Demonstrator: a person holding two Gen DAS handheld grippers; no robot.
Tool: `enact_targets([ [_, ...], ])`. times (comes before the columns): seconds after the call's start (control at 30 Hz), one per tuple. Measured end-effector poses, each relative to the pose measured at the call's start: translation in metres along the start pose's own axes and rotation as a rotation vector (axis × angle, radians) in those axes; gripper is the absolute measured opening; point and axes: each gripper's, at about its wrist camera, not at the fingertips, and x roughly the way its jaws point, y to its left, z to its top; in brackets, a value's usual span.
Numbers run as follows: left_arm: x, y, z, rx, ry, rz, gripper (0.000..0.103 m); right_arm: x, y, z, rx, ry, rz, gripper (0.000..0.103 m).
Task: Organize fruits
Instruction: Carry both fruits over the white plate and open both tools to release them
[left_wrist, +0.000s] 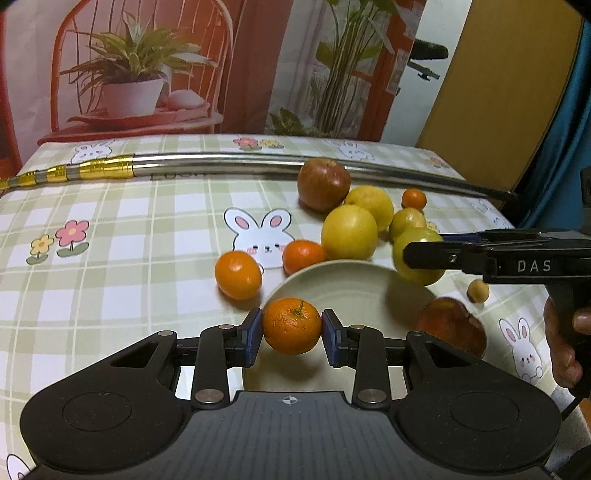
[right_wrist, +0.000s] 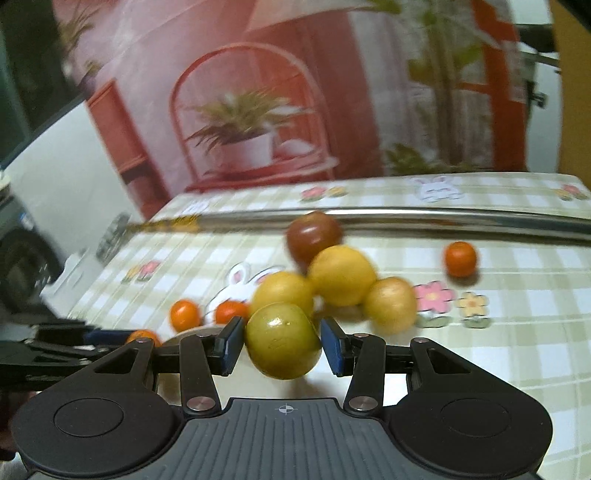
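Observation:
My left gripper is shut on a small orange tangerine, held over the near rim of a pale bowl. My right gripper is shut on a yellow-green fruit, lifted off the cloth; in the left wrist view that yellow-green fruit hangs at the bowl's right edge, pinched by the right gripper. Behind the bowl lie two tangerines, yellow fruits and a red apple. Another red apple lies right of the bowl.
A long metal rod with gold tape lies across the back of the checked tablecloth. A tiny orange fruit and a small tan one sit at the right. A person's hand grips the right tool. A printed backdrop stands behind the table.

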Motion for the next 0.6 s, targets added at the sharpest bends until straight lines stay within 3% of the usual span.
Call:
enact_targets([
  [0.3,0.008,-0.002,-0.008,0.001,0.031,0.002,0.036,0.021,0.020,-0.006,-0.053,0.110,0.018,0.042],
  [0.6,0.013,-0.003,-0.011,0.003,0.048,0.003,0.036,0.030,0.021,-0.014,-0.064,0.161,0.008,0.042],
])
